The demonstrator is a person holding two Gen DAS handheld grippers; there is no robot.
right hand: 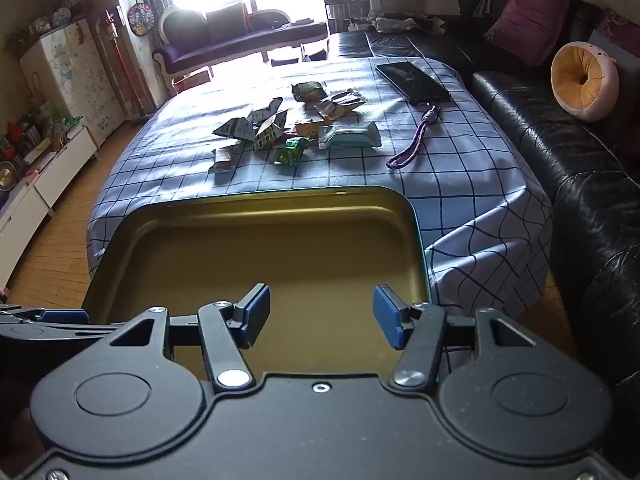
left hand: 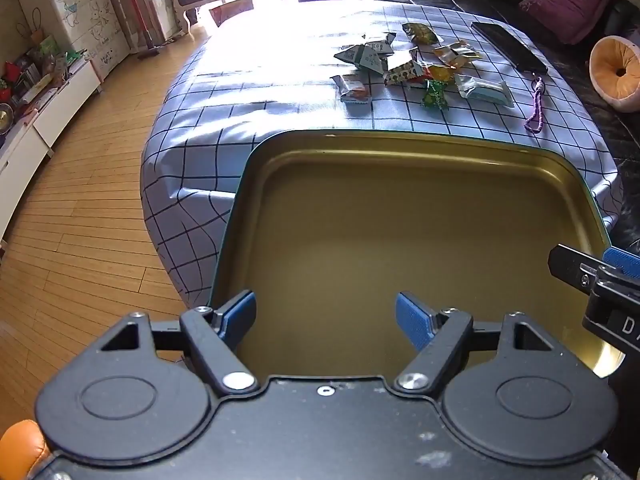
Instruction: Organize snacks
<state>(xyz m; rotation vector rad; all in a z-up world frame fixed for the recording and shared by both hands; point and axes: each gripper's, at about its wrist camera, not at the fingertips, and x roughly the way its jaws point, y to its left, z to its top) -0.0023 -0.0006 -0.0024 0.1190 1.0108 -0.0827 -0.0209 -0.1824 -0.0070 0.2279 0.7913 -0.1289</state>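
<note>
Over at nine o'clock the wooden floor (left hand: 80, 216) runs along a low white cabinet (left hand: 60, 100) crowded with odds and ends. The table wears a pale checked cloth (left hand: 240, 92), and a gold-lined tin tray (left hand: 280, 152) sits at its near end, nothing in it.

The left gripper (left hand: 325, 316) hangs over the tray's near left part, tipped downward, its blue pads (left hand: 414, 320) spread wide with nothing between them. Just past it, at three o'clock, the right gripper (right hand: 322, 314) hovers over the tray's near right side, jaws likewise standing wide apart and holding nothing; one of its blue-tipped fingers pokes in at the edge of the left wrist view.

The snacks (right hand: 280, 128) lie in a loose heap on the cloth at twelve o'clock, well beyond the tray's far rim. At the pile's left is a small red-and-white packet (left hand: 354, 89), then folded grey wrappers (left hand: 364, 56), a green sweet wrapper (left hand: 435, 94) nearest the tray, and a pale blue bar (left hand: 486, 91) at the right end.

Further round, at one o'clock, a dark phone (right hand: 414, 80) lies flat on the cloth with a purple cord (right hand: 416, 142) trailing from it toward the tray. At two o'clock a black leather sofa (right hand: 560, 140) carries a round orange cushion (right hand: 584, 78) and a magenta pillow (right hand: 528, 20).
</note>
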